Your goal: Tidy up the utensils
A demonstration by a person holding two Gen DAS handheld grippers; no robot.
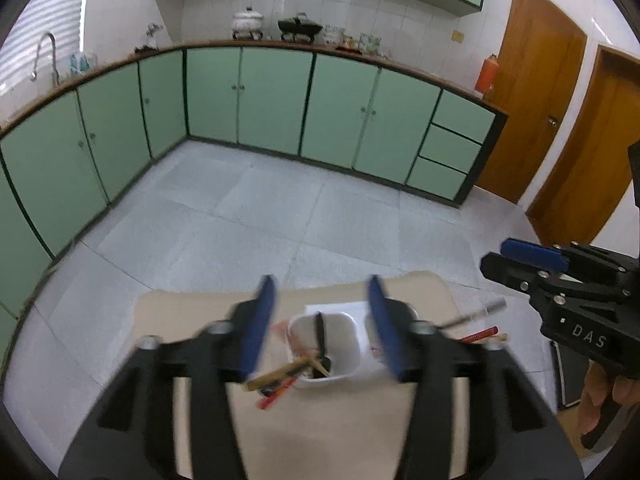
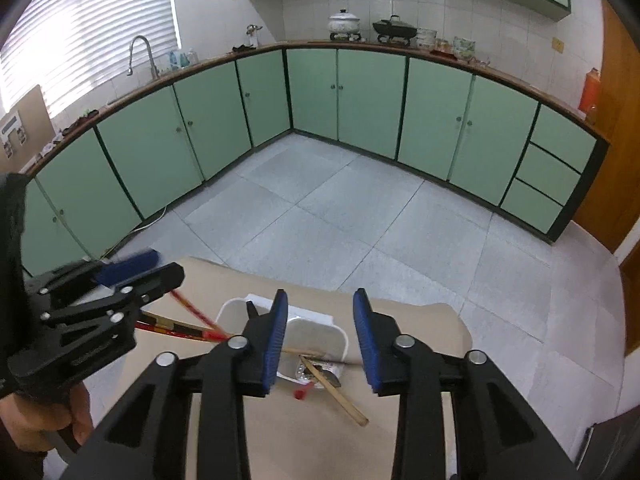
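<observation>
left gripper (image 1: 322, 326) jaws apart, empty | right gripper (image 2: 320, 338) jaws apart, empty, marked "DAS"

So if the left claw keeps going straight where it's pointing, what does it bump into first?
Probably the white container holding the utensils: it sits between the open left claw's blue fingers in its own view. Depth is hard to judge, so the loose sticks beside it might touch first.

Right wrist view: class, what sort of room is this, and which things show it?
Most likely a home kitchen: a sink tap under the window, green cabinets beneath a long worktop, and cooking pots against the tiled wall.
</observation>
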